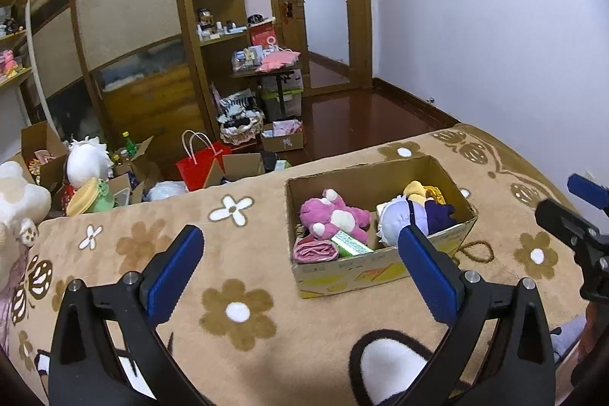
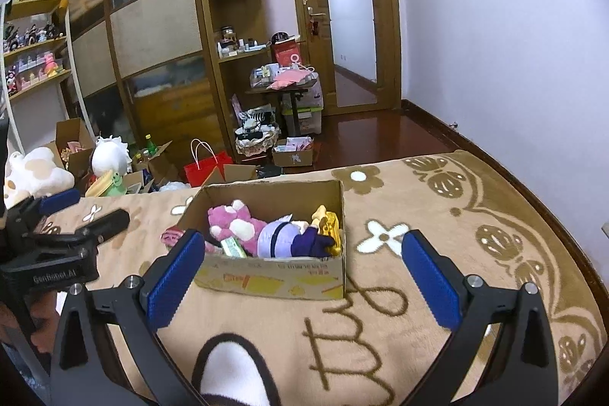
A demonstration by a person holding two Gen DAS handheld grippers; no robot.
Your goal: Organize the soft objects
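Note:
A cardboard box (image 1: pixel 384 265) (image 2: pixel 274 273) sits on the flowered beige blanket (image 1: pixel 243 314) (image 2: pixel 380 330). Inside lie a pink plush bear (image 1: pixel 335 215) (image 2: pixel 236 225), a lilac-haired doll in dark purple (image 1: pixel 415 214) (image 2: pixel 293 236), a yellow toy (image 1: pixel 418 188) (image 2: pixel 329 223), a rolled pink cloth (image 1: pixel 314 250) and a green packet (image 1: pixel 352 244) (image 2: pixel 234 248). My left gripper (image 1: pixel 300 265) is open and empty, hovering just before the box. My right gripper (image 2: pixel 304 269) is open and empty, in front of the box. Each gripper shows at the edge of the other's view, the right one (image 1: pixel 574 215) and the left one (image 2: pixel 72 215).
Beyond the blanket's far edge, the floor holds a red paper bag (image 1: pixel 200 164) (image 2: pixel 205 166), open cartons, a white plush (image 1: pixel 85 158) (image 2: pixel 110 155) and a green frog toy (image 1: pixel 101 196). A cream plush (image 1: pixel 19 200) (image 2: pixel 34 175) lies at left. A wardrobe, shelves and a door stand behind.

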